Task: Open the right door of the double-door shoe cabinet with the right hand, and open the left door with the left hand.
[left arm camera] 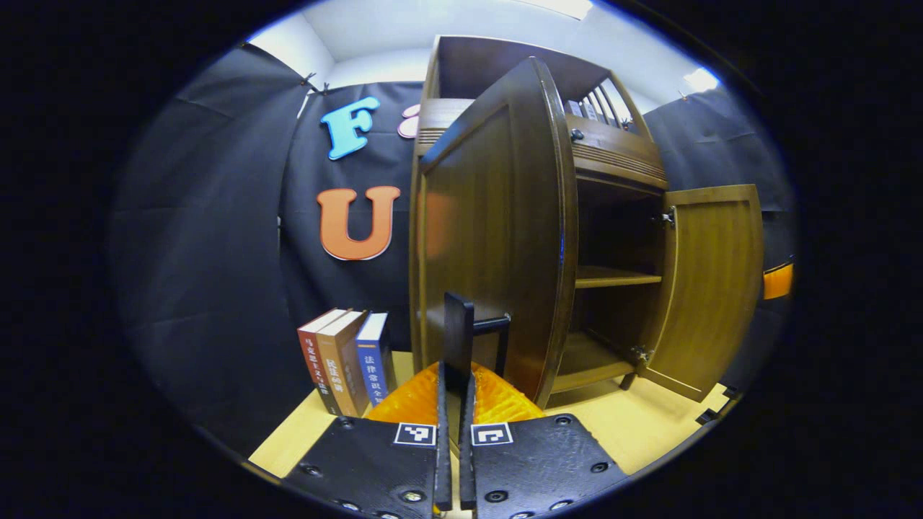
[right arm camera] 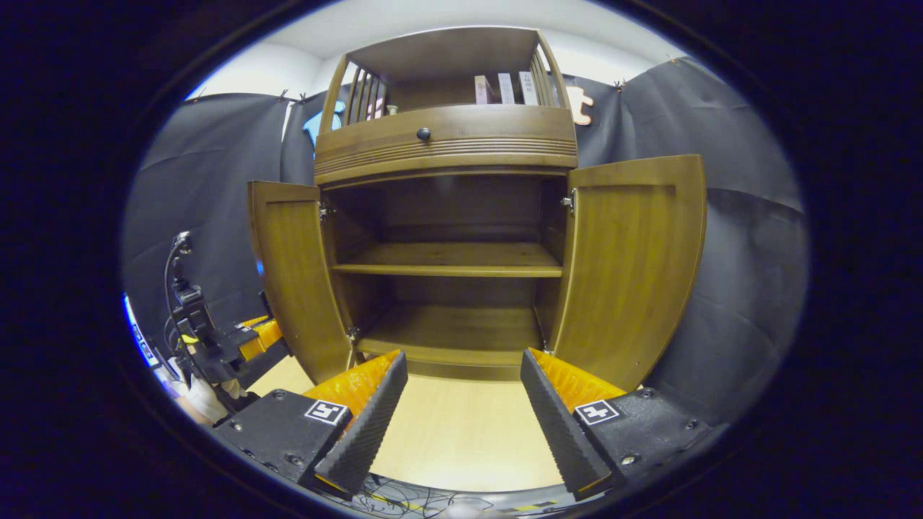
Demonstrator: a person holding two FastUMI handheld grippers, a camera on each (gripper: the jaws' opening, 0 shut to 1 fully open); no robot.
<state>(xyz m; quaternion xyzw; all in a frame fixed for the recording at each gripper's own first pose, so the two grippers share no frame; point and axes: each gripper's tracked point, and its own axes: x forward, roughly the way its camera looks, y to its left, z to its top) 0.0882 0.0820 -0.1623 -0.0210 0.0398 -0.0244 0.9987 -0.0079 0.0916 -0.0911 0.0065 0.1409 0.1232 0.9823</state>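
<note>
Tabletop (right arm camera: 447,432), left tongs (left arm camera: 453,375) clenched on left door (left arm camera: 497,231) handle (left arm camera: 469,331), right tongs (right arm camera: 461,411) released before cabinet (right arm camera: 447,216)

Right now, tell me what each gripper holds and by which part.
The left gripper is shut on the left door's handle, pinching its upright bar. The right gripper is open before the cabinet, holding nothing.
</note>
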